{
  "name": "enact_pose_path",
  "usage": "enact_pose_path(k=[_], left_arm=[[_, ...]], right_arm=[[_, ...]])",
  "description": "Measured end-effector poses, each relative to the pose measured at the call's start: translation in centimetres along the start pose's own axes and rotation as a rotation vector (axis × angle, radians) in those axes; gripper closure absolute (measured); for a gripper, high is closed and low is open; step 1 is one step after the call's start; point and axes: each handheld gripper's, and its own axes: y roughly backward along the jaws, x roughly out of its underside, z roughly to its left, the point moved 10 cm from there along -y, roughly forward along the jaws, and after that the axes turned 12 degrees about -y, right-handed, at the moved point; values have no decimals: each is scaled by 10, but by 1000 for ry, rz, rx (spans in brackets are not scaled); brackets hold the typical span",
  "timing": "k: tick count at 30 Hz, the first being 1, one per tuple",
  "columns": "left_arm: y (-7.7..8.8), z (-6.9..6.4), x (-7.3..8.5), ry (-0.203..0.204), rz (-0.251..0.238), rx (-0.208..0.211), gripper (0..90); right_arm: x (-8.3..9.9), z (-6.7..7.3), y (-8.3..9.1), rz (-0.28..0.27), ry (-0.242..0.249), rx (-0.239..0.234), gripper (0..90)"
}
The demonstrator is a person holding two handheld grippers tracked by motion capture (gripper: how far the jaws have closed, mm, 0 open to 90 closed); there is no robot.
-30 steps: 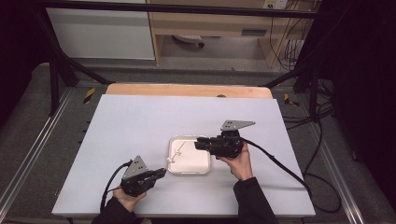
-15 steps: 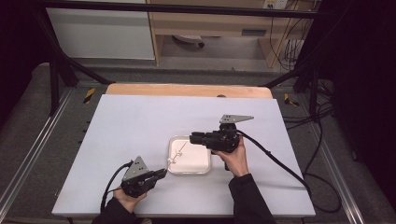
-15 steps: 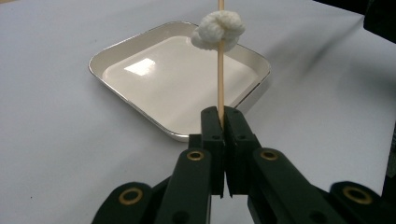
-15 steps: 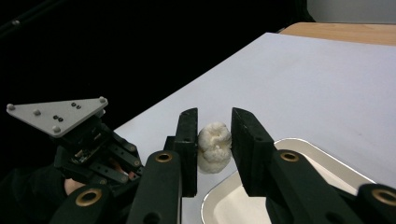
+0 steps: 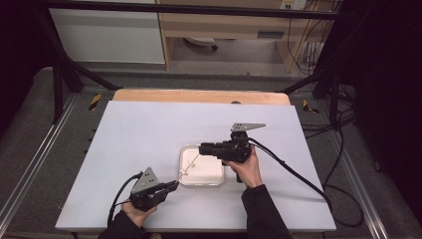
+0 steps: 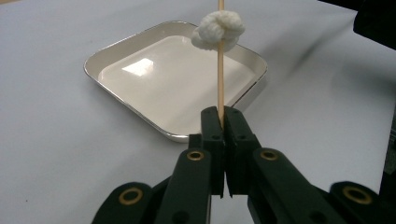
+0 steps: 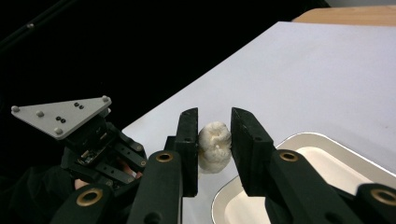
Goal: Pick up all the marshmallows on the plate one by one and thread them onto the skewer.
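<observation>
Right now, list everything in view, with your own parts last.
tray: one, white with a silvery rim, middle of the table.
skewer: one, light wood, clamped in the left gripper, slanting over the tray.
dumpling: one, white and knotted, threaded on the skewer.
second dumpling: one, white, between the right gripper's jaws.
table: one, pale grey-white top, wooden far edge.
left gripper: one, black, near the tray's near left corner.
right gripper: one, black, above the tray's far edge.

A thin wooden skewer (image 6: 220,70) slants up over the white tray (image 6: 121,53), threaded through a white knotted dumpling (image 6: 218,29).
</observation>
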Motion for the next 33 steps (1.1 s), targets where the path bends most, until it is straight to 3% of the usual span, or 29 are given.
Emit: enact_pose_path(k=[7, 22, 32, 33], left_arm=[[-1, -1, 1, -8, 10, 1, 880], [-2, -1, 4, 5, 23, 0, 884], [-3, -2, 5, 5, 30, 4, 884], [-3, -2, 1, 11, 1, 9, 884]], right_arm=[[5, 0, -4, 21, -7, -7, 746], [17, 4, -14, 10, -33, -34, 776], [24, 3, -20, 4, -18, -11, 783], [25, 3, -21, 6, -21, -12, 785]])
